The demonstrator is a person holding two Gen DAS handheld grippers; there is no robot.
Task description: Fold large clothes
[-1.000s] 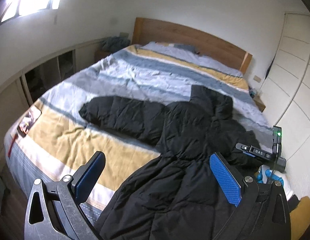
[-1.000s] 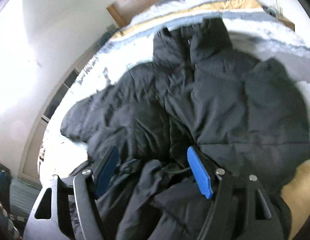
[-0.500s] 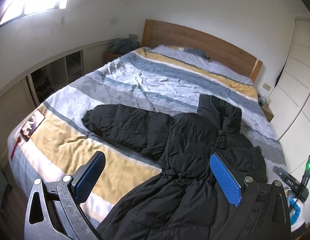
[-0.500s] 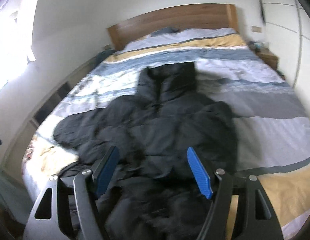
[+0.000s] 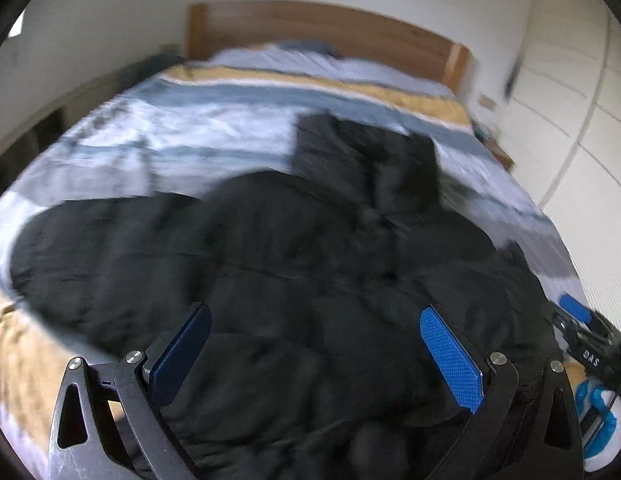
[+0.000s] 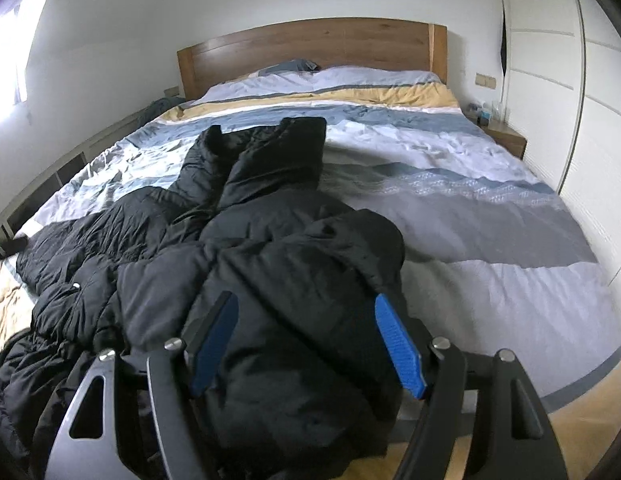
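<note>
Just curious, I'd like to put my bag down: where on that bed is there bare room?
Free: the striped duvet right of the black puffer jacket, toward the wardrobe, and the strip between its hood and the headboard. Crowded: the near left, under jacket and sleeve.

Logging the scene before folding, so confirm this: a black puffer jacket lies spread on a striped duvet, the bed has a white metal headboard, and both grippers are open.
The headboard is wrong. The right wrist view shows a brown wooden headboard, not white metal. The rest stands: the black puffer jacket lies on the striped duvet, and the left gripper and right gripper are open.
</note>
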